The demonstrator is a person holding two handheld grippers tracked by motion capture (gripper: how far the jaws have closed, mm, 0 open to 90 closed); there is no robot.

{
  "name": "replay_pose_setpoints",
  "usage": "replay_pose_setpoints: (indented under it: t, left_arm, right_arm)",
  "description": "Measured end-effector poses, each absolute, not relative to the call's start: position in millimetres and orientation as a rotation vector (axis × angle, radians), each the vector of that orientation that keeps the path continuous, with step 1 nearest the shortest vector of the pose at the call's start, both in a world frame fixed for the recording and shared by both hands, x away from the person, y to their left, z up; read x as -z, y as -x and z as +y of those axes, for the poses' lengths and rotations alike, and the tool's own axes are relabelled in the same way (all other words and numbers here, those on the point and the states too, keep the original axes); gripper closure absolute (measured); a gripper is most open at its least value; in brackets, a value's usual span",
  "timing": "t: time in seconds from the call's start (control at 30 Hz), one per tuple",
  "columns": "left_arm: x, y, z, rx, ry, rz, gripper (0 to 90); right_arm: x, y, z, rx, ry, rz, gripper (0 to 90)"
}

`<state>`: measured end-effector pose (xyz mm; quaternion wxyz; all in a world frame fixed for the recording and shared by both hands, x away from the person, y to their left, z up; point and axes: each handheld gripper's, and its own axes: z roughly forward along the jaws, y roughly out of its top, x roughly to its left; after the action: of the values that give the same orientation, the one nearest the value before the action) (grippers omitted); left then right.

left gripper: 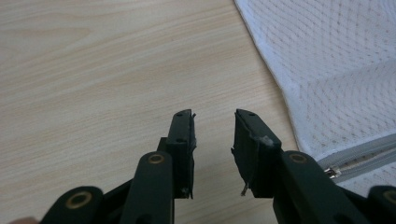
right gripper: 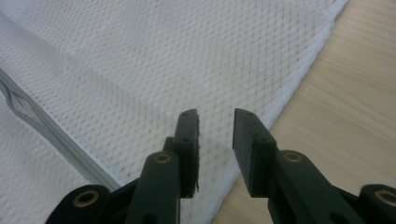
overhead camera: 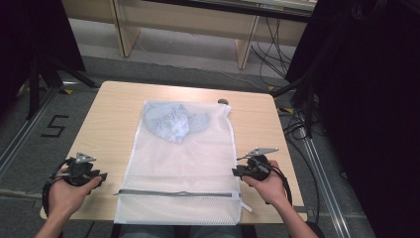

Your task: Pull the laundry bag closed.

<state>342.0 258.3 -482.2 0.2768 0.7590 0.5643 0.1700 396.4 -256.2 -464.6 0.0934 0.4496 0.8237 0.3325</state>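
Note:
A white mesh laundry bag (overhead camera: 183,163) lies flat on the wooden table (overhead camera: 114,114), with a pale blue garment (overhead camera: 173,121) bunched inside its far end. A grey zipper (overhead camera: 178,193) runs across the bag near the front edge. My left gripper (overhead camera: 99,177) rests on bare wood left of the bag, jaws open and empty; its view has the left gripper (left gripper: 214,116) over wood with the bag's edge (left gripper: 327,70) and zipper end (left gripper: 355,158) to the right. My right gripper (overhead camera: 236,171) sits at the bag's right edge, open. The right gripper (right gripper: 215,114) hovers above mesh (right gripper: 163,60), nothing between its jaws.
A small dark round object (overhead camera: 223,101) lies at the table's far edge by the bag's corner. Cables (overhead camera: 297,124) trail on the floor to the right. Black stands and curtains flank the table; a wooden bench frame (overhead camera: 188,25) stands behind.

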Motion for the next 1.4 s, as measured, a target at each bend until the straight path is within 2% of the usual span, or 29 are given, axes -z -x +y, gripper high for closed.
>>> replay_pose_setpoints:
  t: [0.1,0.23,0.4,0.47,0.5,0.6,0.7,0.77,1.1,1.4]
  left_arm:
    - [482,-342,258,-0.449,-2.040,1.520,68.1]
    - [483,-340,258,-0.430,-2.051,1.527,70.0]
    - [487,-338,257,-0.420,-2.071,1.497,74.4]
    - [488,-337,256,-0.410,-2.080,1.488,75.5]
    - [485,-337,258,-0.381,-2.143,1.490,75.5]
    - [487,-337,255,-0.373,-2.128,1.467,77.4]
    - [486,-337,255,-0.337,-2.162,1.458,79.2]
    - [488,-337,255,-0.282,-2.171,1.453,80.4]
    - [489,-337,252,-0.220,-2.220,1.418,83.7]
    - [494,-338,251,-0.195,-2.192,1.427,83.9]
  right_arm:
    - [463,-396,-254,-1.007,-1.361,2.433,73.6]
    - [457,-393,-248,-1.053,-1.304,2.494,80.6]
    - [448,-389,-213,-1.136,-1.246,2.541,90.0]
    - [444,-387,-206,-1.117,-1.239,2.575,90.0]
    - [444,-385,-198,-1.147,-1.232,2.580,90.0]
    - [437,-381,-165,-1.165,-1.161,2.659,90.0]
    - [438,-381,-150,-1.165,-1.119,2.689,90.0]
    - [441,-381,-128,-1.173,-1.095,2.730,90.0]
    - [457,-376,-61,-1.133,-1.027,2.846,90.0]
    - [471,-373,-25,-1.113,-1.037,2.902,90.0]
